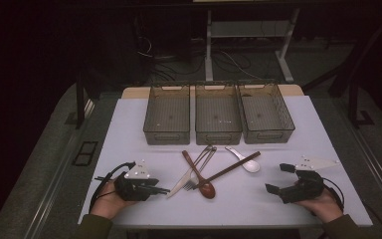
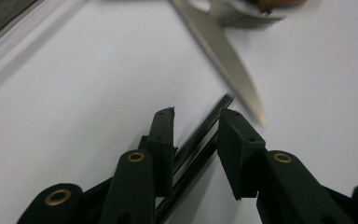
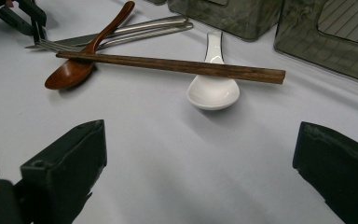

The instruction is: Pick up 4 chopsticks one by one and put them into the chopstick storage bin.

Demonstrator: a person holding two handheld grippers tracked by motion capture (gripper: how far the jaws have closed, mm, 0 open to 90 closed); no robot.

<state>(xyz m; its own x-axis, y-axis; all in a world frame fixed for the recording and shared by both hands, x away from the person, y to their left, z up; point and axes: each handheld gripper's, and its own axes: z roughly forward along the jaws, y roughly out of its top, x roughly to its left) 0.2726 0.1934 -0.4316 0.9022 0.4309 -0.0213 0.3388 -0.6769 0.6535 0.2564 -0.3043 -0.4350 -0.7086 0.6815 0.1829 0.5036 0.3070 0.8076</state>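
My left gripper (image 1: 154,186) lies low on the white table (image 1: 129,129) at the front left, pointing right toward a pile of cutlery. A pair of thin black chopsticks (image 2: 200,137) runs lengthwise between its jaws, close against one pad, while the other pad stands apart from them. The left gripper (image 2: 196,130) is open. Just ahead lies a serrated knife (image 2: 223,51). My right gripper (image 1: 277,178) rests at the front right, open wide with bare table between its jaws (image 3: 205,163). Before it lie a white ceramic spoon (image 3: 213,91), wooden chopsticks (image 3: 168,64) and a brown wooden spoon (image 3: 70,72).
Three grey mesh baskets (image 1: 166,135) (image 1: 218,135) (image 1: 268,134) stand side by side at the back of the table. A fork (image 1: 190,185) and the knife (image 1: 181,180) cross under the brown spoon (image 1: 207,189). The table's front edge runs just below both hands.
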